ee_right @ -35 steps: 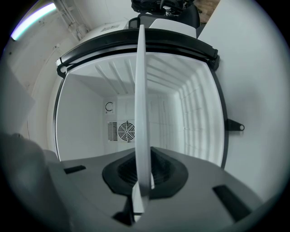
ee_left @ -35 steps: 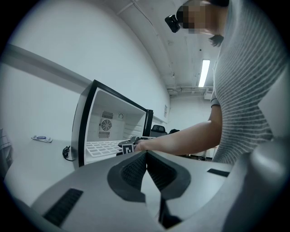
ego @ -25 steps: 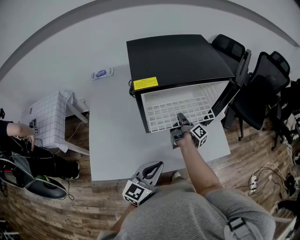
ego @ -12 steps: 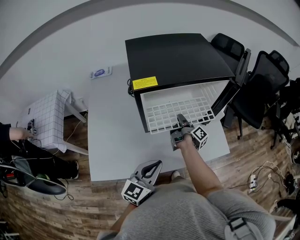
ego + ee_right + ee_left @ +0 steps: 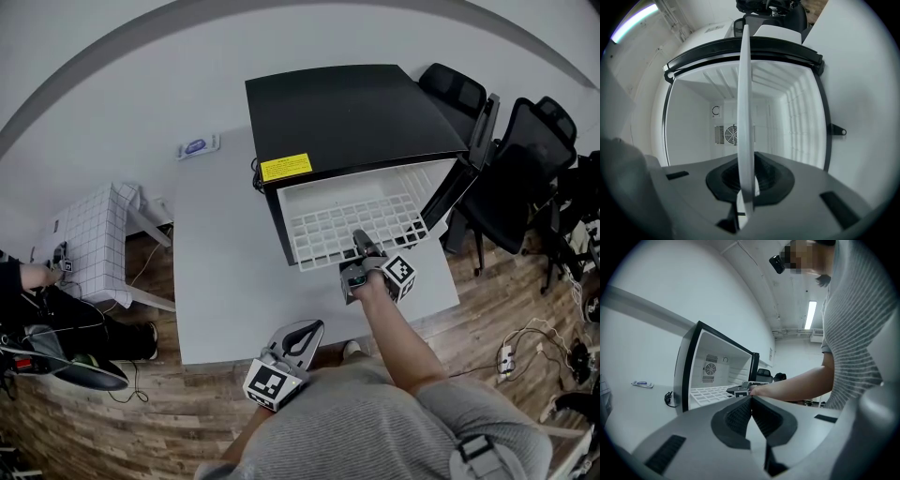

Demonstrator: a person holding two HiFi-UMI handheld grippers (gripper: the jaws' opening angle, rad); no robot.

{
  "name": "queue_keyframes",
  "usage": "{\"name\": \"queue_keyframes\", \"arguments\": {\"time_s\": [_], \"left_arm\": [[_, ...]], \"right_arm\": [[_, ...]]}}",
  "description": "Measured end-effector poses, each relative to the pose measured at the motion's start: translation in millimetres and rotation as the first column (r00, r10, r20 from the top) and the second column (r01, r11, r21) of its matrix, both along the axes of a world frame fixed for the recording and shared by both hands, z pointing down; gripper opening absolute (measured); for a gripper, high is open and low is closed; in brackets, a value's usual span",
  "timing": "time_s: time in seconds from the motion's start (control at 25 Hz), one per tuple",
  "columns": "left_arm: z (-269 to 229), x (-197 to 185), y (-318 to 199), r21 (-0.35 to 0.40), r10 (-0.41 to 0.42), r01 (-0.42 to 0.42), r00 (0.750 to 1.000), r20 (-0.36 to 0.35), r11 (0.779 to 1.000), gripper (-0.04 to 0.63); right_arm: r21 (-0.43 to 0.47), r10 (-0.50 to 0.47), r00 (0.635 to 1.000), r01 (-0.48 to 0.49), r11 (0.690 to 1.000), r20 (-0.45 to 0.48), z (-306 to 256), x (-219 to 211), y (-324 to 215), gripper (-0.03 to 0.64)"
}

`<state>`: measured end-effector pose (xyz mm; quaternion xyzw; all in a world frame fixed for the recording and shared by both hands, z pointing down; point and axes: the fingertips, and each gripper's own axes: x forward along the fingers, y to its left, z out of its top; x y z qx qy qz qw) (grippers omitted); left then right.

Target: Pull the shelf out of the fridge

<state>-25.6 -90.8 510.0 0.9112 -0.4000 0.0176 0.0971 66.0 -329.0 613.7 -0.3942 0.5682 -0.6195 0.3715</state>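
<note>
A black mini fridge (image 5: 347,117) stands on the white table (image 5: 225,281) with its door (image 5: 466,173) swung open to the right. Its white grid shelf (image 5: 352,225) sticks partway out of the front. My right gripper (image 5: 361,244) is shut on the shelf's front edge. In the right gripper view the shelf (image 5: 744,93) runs edge-on between the pads (image 5: 761,180) into the white interior. My left gripper (image 5: 305,330) hangs close to my body at the table's near edge, shut and empty. From the left gripper view (image 5: 751,399) the fridge (image 5: 689,366) and shelf (image 5: 705,393) lie ahead.
Black office chairs (image 5: 525,159) crowd the right side behind the open door. A small blue and white item (image 5: 197,146) lies on the table by the wall. At the left stand a low grid-patterned table (image 5: 94,239) and a seated person (image 5: 37,281). Cables lie on the floor at the right (image 5: 525,352).
The shelf's front edge has come a touch further out with my right gripper on it. My left gripper has stayed put. The person at the left has drawn an arm back.
</note>
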Motion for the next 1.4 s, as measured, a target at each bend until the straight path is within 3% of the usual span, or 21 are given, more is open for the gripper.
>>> {"name": "queue_keyframes", "arguments": {"time_s": [1.4], "left_arm": [[0.4, 9.9, -6.3, -0.012, 0.051, -0.052, 0.999, -0.013, 0.999, 0.011]], "right_arm": [[0.014, 0.008, 1.000, -0.009, 1.000, 0.011, -9.1, 7.4, 28.4, 0.028]]}}
